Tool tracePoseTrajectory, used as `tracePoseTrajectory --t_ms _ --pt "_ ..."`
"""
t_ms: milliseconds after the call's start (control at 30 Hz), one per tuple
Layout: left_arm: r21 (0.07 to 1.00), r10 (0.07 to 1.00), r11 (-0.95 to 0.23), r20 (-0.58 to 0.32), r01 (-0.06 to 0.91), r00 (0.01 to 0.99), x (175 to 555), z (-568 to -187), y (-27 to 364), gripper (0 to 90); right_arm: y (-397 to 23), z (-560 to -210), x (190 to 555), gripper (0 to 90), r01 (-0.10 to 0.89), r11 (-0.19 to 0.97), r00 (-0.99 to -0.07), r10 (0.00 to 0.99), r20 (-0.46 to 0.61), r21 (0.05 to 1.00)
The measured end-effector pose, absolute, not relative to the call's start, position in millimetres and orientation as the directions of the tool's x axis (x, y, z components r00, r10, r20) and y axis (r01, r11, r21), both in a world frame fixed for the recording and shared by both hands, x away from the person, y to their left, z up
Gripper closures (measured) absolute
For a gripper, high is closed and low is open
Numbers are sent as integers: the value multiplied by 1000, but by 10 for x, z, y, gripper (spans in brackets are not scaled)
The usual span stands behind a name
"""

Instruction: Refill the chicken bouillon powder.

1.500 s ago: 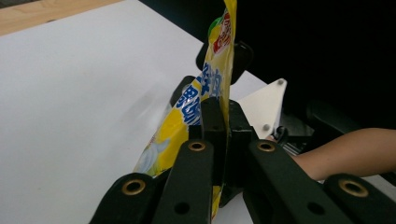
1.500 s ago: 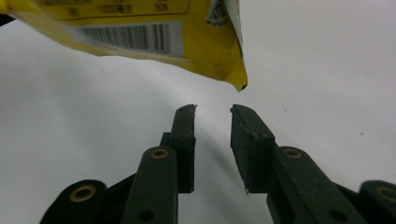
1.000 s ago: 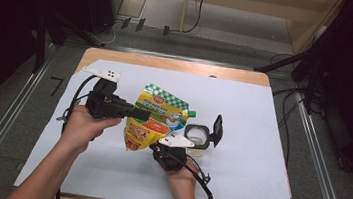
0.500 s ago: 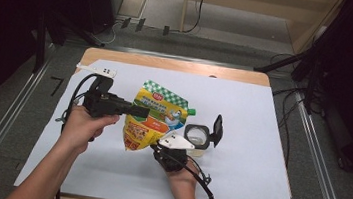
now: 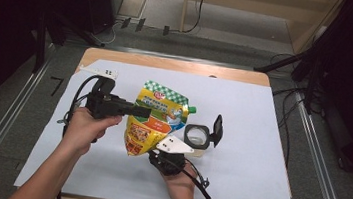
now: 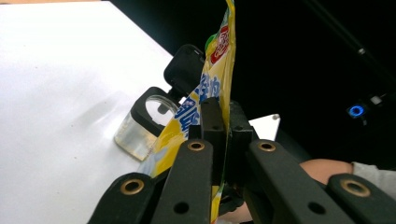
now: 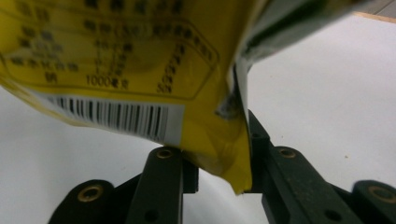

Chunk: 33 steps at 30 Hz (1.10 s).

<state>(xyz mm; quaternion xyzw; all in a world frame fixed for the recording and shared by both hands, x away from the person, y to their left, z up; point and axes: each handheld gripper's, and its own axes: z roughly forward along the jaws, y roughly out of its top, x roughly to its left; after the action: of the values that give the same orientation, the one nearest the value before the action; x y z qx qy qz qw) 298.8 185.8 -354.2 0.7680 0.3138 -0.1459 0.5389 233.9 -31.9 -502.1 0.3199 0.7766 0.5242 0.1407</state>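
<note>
Little had shifted since the earlier frames: the pouch stayed lifted at the same spot between both hands, and only the jaws of the right gripper had just been opening around its bottom corner. Nearest the person, that right gripper, with its grey three-cornered plate on top, sat under the lower end of the yellow and green printed plastic spout pouch; in the right gripper view the jaws stood spread a little, with the pouch's bottom corner between them, the right jaw against the pouch's edge and the left jaw just beside the film, whether it touched could not be told. A barcode showed on the pouch's yellow back there. Farther along, the left gripper reached in from the left and pinched the pouch's side edge, its jaws pressed together on the film in the left gripper view. Just beside the pouch on the right stood a small clear plastic container with a black flip lid open, on the white sheet covering the wooden table.
</note>
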Motion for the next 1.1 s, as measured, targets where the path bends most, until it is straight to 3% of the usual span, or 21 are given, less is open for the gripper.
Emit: tracePoseTrajectory --t_ms 367,1100 --pt "766 377 -282 -464 577 801 2946 -3555 1744 872 -301 -4991 2257 725 332 281 -788 607 101 901" --pt "740 429 -381 -390 555 815 2871 -3683 1445 827 -198 -4838 2063 647 300 323 -856 506 104 898"
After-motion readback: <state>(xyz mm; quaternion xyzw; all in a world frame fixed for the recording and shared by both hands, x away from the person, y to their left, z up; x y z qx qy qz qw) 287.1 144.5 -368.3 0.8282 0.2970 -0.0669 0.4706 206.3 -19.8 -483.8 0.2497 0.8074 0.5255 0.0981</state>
